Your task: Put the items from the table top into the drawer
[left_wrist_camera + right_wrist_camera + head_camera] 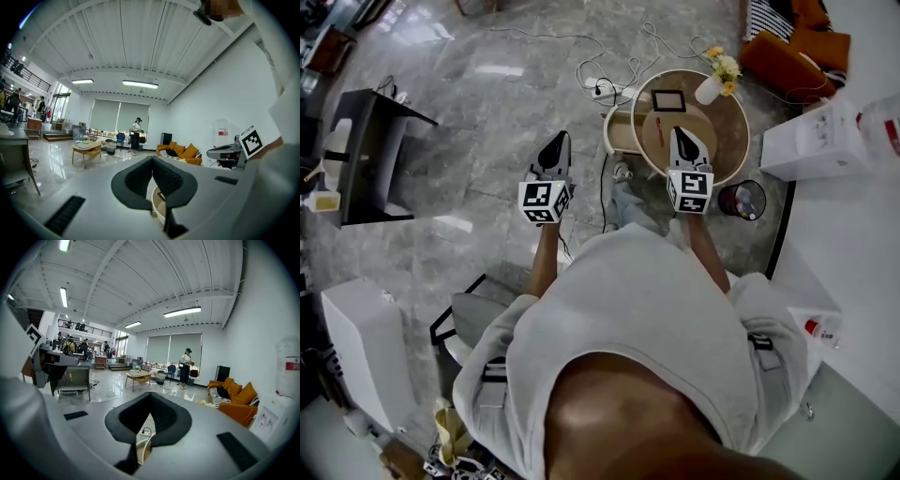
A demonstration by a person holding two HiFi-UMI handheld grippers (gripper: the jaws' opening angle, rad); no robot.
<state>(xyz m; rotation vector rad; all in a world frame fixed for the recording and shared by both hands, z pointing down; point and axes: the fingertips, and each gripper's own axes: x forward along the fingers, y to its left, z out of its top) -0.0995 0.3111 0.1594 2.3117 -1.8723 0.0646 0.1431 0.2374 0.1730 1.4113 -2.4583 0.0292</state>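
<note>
1. Round table [733,127]: it lies ahead of and below the right gripper [680,132], which hangs over the table's near part. The left gripper [562,137] hangs over the floor [469,150], off the table's left side.
2. Drawer [620,131]: pale, jutting from the table's left edge, and judged to be open. It sits between the two grippers, to the right of the left one and to the left of the right one.
3. Black frame [668,99]: flat on the table top, ahead of the right gripper's tips and slightly to their left, clear of them.
4. White vase [709,90]: upright with yellow flowers [724,66], ahead of and to the right of the right gripper, near the far rim.
5. Red pen [658,131]: just to the left of the right gripper's tips. Its long axis runs away from the person, roughly parallel with that gripper's jaws.
6. Jaw state: each gripper's own view shows its tips pressed together with nothing between them, on the left gripper [152,159] and the right gripper [150,394] alike. Both point level across the room, not down at the table.
7. Judgement: all three items remain on the table top, so no transfer is complete. The right gripper is nearer to every item, and the pen is nearest to it. A pick calls for tipping the gripper down, parting the jaws and closing them across the pen's width.
</note>
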